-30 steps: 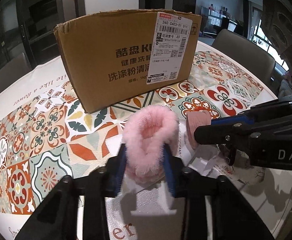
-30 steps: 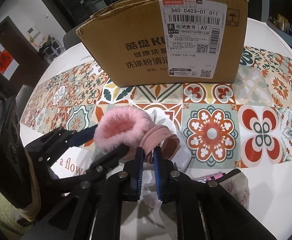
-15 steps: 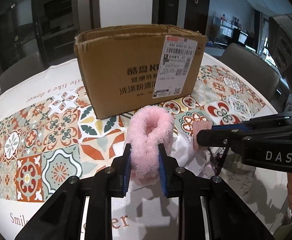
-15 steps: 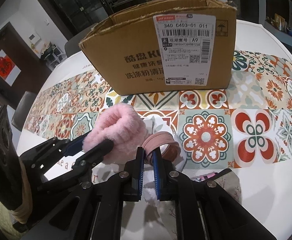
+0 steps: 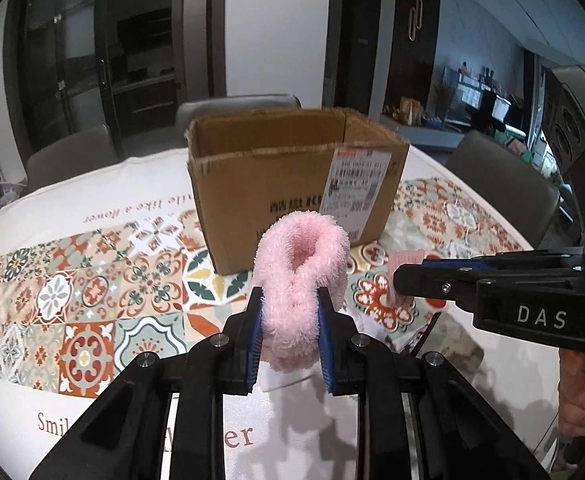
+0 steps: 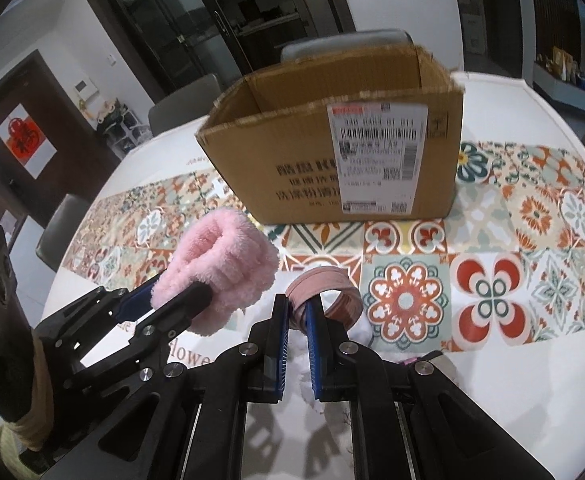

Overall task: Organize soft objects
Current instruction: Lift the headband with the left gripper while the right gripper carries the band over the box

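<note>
Two grips: left gripper [image 5: 290, 330] pinches the fluffy pink band [image 5: 302, 276], loop opening upward; right gripper [image 6: 297, 314] clamps the ribbed pink band [image 6: 322, 294], opening upward

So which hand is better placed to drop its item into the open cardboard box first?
Probably left: its gripper holds the fluffy pink band directly before the open cardboard box; the right gripper sits further aside.

Fluffy plush pink band [image 5: 302, 276] — matt corrugated cardboard box [image 5: 252, 196], glossy patterned tablecloth [image 5: 84, 300]
</note>
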Tool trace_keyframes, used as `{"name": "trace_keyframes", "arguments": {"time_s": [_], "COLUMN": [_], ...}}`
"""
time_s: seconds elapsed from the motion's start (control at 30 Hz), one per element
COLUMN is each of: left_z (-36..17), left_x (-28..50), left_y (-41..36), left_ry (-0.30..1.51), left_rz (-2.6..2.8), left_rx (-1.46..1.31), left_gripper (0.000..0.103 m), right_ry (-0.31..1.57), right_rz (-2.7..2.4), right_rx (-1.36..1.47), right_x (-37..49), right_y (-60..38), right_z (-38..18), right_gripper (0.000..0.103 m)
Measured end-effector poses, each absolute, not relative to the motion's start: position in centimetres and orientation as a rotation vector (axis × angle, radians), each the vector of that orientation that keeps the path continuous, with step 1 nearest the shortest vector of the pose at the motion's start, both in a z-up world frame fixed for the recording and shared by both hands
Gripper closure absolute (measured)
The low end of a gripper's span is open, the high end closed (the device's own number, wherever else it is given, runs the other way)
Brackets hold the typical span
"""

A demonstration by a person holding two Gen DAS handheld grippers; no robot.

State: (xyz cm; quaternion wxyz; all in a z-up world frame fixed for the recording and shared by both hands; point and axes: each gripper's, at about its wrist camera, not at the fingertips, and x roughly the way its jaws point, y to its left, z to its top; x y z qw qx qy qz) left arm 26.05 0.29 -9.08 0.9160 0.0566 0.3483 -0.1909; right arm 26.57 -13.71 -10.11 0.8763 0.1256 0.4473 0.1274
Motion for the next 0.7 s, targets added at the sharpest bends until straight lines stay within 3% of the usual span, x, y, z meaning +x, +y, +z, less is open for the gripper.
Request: {"name": "trace_keyframes", "arguments": {"time_s": [0.7], "left_z": [-2.3], "left_x": [24.6], "left_y": [0.0], "left_ry": [0.550], "left_rz": [-0.329], "left_rx": [0.068], "left_gripper": [0.078], "right_ry": [0.708], "right_rz": [0.300], "right_rx": [0.263], "right_x": [24.5], "right_y": [-15.2], "right_z": [-2.5], "right_gripper": [0.092]}}
